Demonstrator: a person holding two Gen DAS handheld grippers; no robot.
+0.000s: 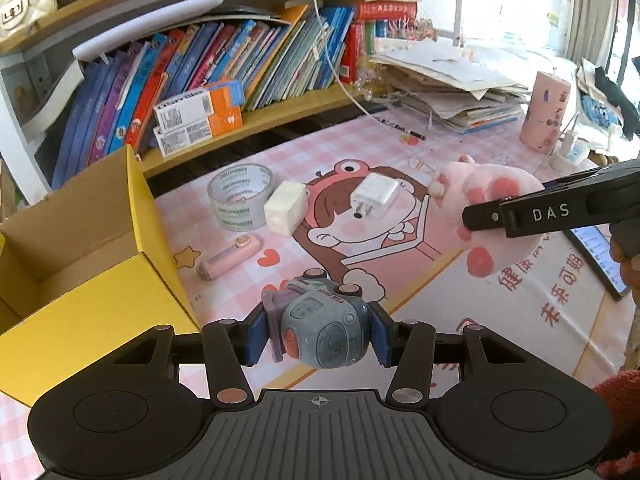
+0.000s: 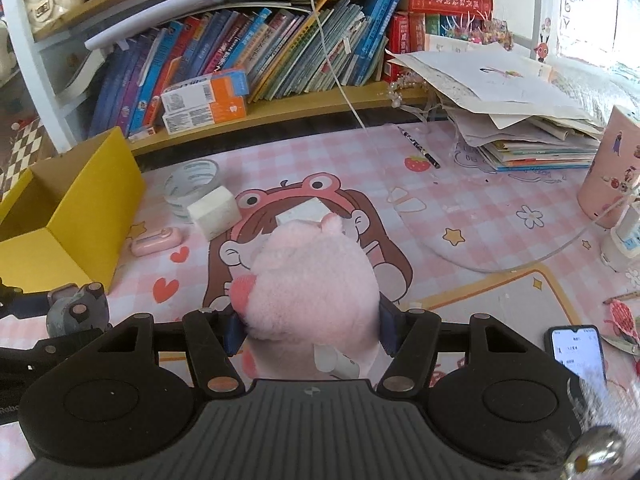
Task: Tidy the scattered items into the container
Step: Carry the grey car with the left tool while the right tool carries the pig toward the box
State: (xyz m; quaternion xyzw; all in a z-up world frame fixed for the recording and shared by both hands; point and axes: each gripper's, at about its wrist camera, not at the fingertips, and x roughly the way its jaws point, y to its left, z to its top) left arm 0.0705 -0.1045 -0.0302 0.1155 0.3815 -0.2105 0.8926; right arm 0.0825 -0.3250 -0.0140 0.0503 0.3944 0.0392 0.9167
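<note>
Starting at the far left, the yellow box (image 1: 92,264) stands open, and what shows of its inside looks bare, so the tidying seems barely begun. Just right of the box, the left gripper (image 1: 320,334) is clamped on a small grey toy truck (image 1: 320,332) held off the mat, its roof marked "FUN TRUCK" and a "3" on its face. Beyond the box's right wall lie a tape roll (image 1: 240,196) printed with a green brand name too small to read surely, a pink fan (image 1: 230,258), a white block (image 1: 285,208) and a white charger (image 1: 374,196), all left to collect. Farthest right of the box, the right gripper (image 2: 310,326), lettered "DAS" along one finger, is closed around a pink plush toy (image 2: 316,276) in the air.
</note>
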